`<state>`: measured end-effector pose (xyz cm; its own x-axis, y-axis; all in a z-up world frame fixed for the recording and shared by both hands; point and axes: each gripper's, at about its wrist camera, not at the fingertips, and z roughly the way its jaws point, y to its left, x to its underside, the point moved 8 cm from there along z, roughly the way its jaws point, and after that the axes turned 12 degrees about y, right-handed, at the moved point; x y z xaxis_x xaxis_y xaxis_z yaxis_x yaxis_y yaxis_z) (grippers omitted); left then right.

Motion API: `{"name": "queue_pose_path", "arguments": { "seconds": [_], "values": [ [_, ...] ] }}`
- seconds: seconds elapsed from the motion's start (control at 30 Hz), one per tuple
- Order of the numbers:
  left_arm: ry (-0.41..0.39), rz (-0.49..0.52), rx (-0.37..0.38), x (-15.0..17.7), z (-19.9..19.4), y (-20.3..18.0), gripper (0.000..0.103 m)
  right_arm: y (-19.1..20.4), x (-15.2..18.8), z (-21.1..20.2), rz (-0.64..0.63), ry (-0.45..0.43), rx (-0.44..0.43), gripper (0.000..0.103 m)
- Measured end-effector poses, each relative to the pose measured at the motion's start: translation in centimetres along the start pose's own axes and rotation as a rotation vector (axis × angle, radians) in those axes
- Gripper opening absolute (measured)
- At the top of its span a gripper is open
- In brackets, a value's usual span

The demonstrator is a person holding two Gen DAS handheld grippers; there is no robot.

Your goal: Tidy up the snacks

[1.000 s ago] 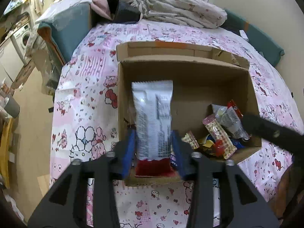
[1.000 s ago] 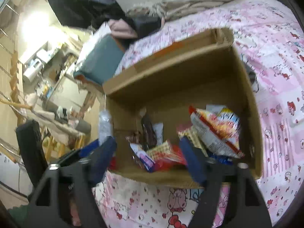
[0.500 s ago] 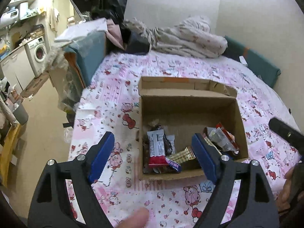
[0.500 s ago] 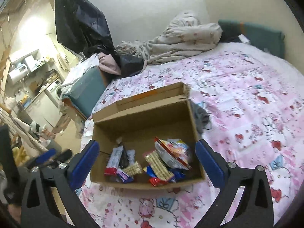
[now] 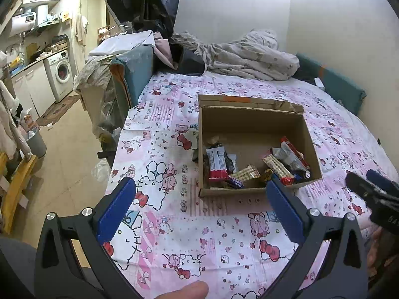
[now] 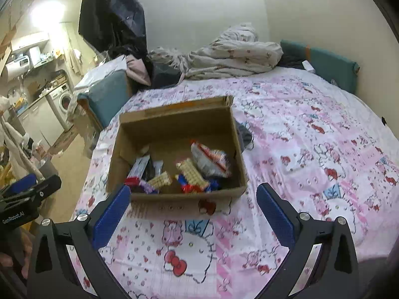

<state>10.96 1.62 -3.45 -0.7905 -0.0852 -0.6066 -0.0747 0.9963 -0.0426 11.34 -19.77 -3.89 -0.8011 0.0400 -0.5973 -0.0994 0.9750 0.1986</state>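
Snacks (image 5: 254,167) lie heaped along the near side of an open cardboard box (image 5: 251,122) that sits on the bed (image 5: 174,224), seen from the left wrist. A red-and-white packet (image 5: 216,164) lies at the left of the heap, wafer bars and crinkled wrappers to its right. The left hand-held gripper (image 5: 200,208) hangs over the bedspread short of the box, jaws spread wide, nothing between them. At the right edge the other gripper's black tip shows, apart from the box.

From the right wrist, the same box (image 6: 174,127) is seen with its snacks (image 6: 179,172) piled against the front wall. The right hand-held gripper (image 6: 193,211) is likewise wide apart and empty, held back from the box. No loose snack shows on the bedspread in either view.

Judging by this, the gathering looks finished or nearly so: every snack in sight is in the box. What may be left is tidying the heap, if anything.
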Motion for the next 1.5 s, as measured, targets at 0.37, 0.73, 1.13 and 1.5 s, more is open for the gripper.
{"name": "queue_pose_path", "arguments": {
  "seconds": [0.37, 0.73, 1.13, 1.5],
  "values": [
    [0.075, 0.007, -0.001, 1.6, 2.4, 0.0, 0.103, 1.8, 1.3, 2.5, -0.049, 0.046, 0.045, 0.103],
    [0.074, 0.023, -0.002, 1.8, 2.7, -0.3, 0.103, 1.1, 1.1, 2.4, -0.025, 0.038, 0.055, 0.103],
    [0.088, 0.005, 0.022, 1.8, 2.8, -0.1, 0.103, 0.9, 1.0, 2.3, -0.012, 0.035, 0.053, 0.103],
    [0.086, 0.016, 0.024, 1.8, 2.7, -0.5, 0.103, 0.4, 1.0, 2.4, 0.007, 0.041, 0.055, 0.103]
  ]
}}
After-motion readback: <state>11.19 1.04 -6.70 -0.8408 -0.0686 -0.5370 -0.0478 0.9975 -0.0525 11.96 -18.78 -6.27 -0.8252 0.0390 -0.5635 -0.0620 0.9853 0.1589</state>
